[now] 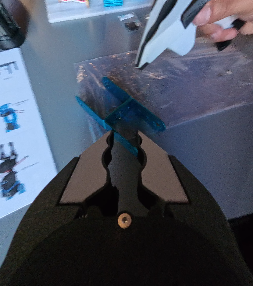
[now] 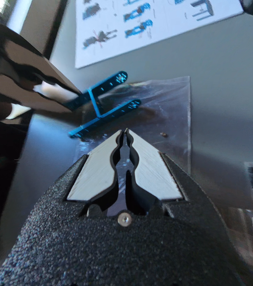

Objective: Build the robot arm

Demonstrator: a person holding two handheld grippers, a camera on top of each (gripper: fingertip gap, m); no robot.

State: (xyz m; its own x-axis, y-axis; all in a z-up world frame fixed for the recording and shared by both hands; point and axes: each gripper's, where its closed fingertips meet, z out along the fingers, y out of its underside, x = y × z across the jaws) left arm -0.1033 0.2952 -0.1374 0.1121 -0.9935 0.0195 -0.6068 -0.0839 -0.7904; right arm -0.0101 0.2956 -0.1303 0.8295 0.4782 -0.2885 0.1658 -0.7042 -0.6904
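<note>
My left gripper (image 1: 125, 131) is shut on one arm of a blue H-shaped metal bracket (image 1: 132, 108) and holds it over a clear plastic bag (image 1: 200, 92) on the grey table. The right wrist view shows the same grip from the side, the left gripper (image 2: 75, 101) pinching the bracket (image 2: 107, 86) by its upper arm. My right gripper (image 2: 124, 131) is shut on a tiny screw (image 2: 125, 129) at its tips, just short of the bracket's lower arm. In the left wrist view the right gripper (image 1: 139, 67) hangs above and beyond the bracket, held by a hand (image 1: 231, 18).
A second small screw (image 2: 163, 134) lies on the plastic bag (image 2: 176, 108). A white instruction sheet (image 1: 6, 123) with pictures lies left of the bracket, also in the right wrist view (image 2: 138, 46). Small parts bags (image 1: 130, 23) and blue parts (image 1: 113, 3) lie farther off. One gripper's finger ends stand about 10 cm off the other's.
</note>
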